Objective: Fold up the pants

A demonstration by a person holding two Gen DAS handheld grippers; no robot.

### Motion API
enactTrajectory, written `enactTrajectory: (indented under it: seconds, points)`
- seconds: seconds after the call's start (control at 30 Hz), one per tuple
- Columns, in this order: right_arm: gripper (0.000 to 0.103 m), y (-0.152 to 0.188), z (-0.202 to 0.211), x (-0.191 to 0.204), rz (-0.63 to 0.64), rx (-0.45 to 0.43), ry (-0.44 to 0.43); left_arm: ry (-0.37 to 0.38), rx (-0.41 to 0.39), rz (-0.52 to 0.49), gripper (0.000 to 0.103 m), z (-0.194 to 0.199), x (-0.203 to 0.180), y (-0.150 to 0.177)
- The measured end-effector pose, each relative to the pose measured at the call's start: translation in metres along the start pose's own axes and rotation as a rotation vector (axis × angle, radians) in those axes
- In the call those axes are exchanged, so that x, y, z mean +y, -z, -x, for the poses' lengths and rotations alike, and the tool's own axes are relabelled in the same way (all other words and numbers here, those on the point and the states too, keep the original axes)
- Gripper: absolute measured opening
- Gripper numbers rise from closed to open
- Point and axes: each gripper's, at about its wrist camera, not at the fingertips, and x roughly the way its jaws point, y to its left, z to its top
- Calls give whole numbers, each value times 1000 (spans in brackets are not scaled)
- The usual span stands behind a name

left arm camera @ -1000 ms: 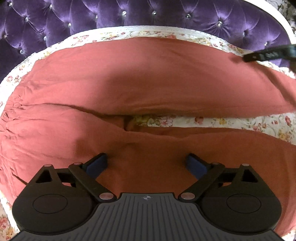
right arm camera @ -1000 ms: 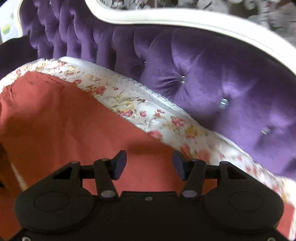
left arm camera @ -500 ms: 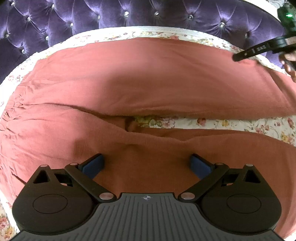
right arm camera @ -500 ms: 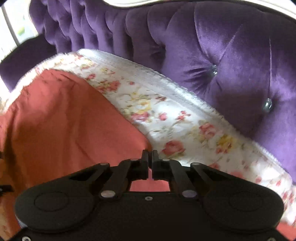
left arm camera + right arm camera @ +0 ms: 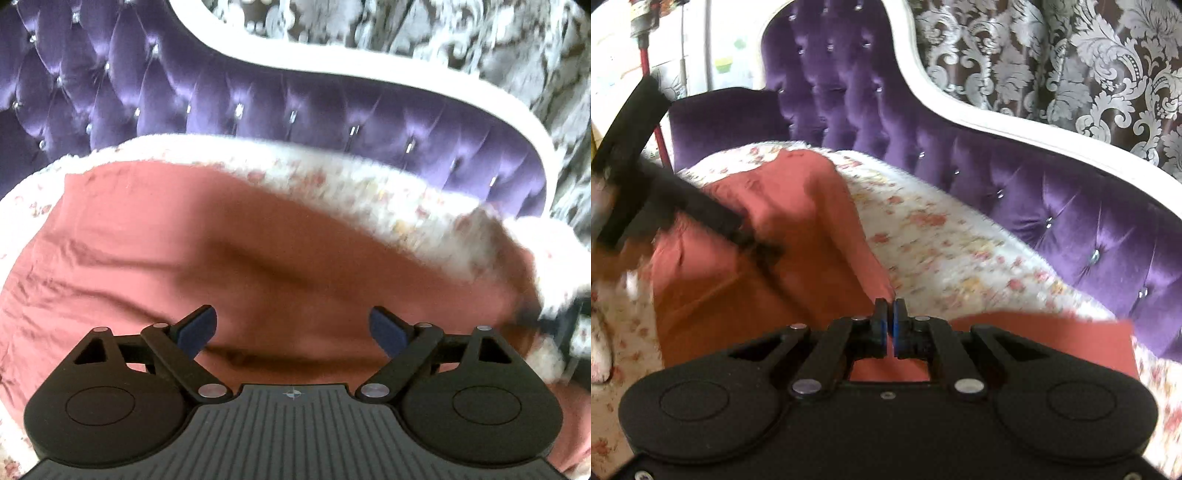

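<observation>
Right gripper pinches pants edge (lifted).

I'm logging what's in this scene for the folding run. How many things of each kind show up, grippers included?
Grippers: 2, the left gripper open, the right gripper shut on the pants
Red pants: 1
Floral bedspread: 1
Purple tufted headboard: 1
Total: 5

The pants lie on the bedspread, headboard behind.
</observation>
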Motion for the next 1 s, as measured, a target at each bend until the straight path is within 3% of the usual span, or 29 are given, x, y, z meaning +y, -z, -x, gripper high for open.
enactTrajectory:
  seconds: [0.2,0.4,0.5,0.53,0.6,0.67,0.8,0.9,1.0]
  points:
    - [9,33,-14,37,56,47,45,82,26,63,91,-12,-4,-20]
    - [9,41,-14,47,40,26,88,-23,113,40,91,-37,-10,-9]
    - [9,42,-12,52,43,19,103,-34,151,50,89,-46,-7,-7]
    - [9,43,-10,55,39,17,108,-24,166,58,86,-50,-6,-9]
    - [9,40,-8,53,27,5,123,-13,200,71,15,-55,-7,-11]
    - [8,36,-1,52,12,-21,142,7,190,88,13,-46,-8,-11]
    - [9,29,28,56,-6,-74,146,2,63,11,13,6,-15,-1]
    - [9,32,49,70,9,-74,124,27,18,-9,13,42,-8,25]
    - [10,43,53,82,-12,-41,81,40,35,4,13,53,6,61]
